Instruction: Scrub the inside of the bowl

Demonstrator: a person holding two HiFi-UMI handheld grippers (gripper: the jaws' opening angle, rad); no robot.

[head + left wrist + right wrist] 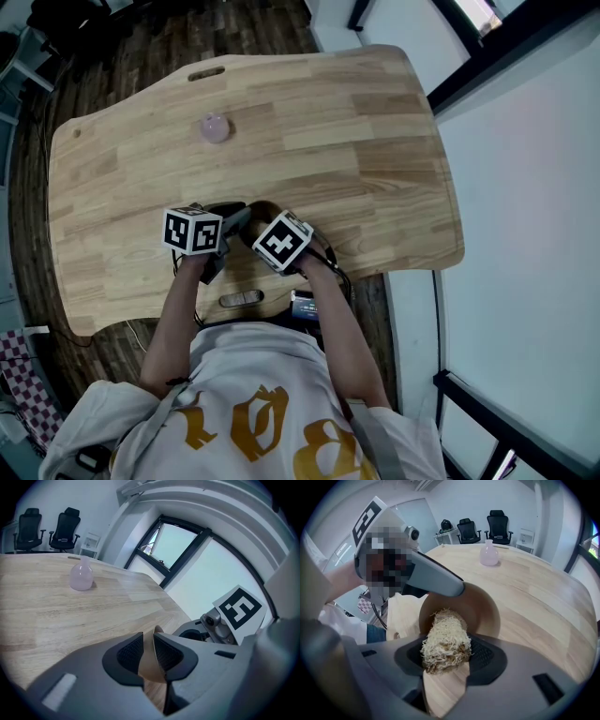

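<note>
Scrubber [445, 637] clamped in your right gripper [447, 657] sits in the bowl [483, 610], rim-pinched by your left gripper [149, 654] at the table's [375, 141] near edge; hard strokes could wrench it free.

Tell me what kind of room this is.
Probably an office or meeting room: black office chairs against the wall, a large wooden table, and tall dark-framed windows.
</note>
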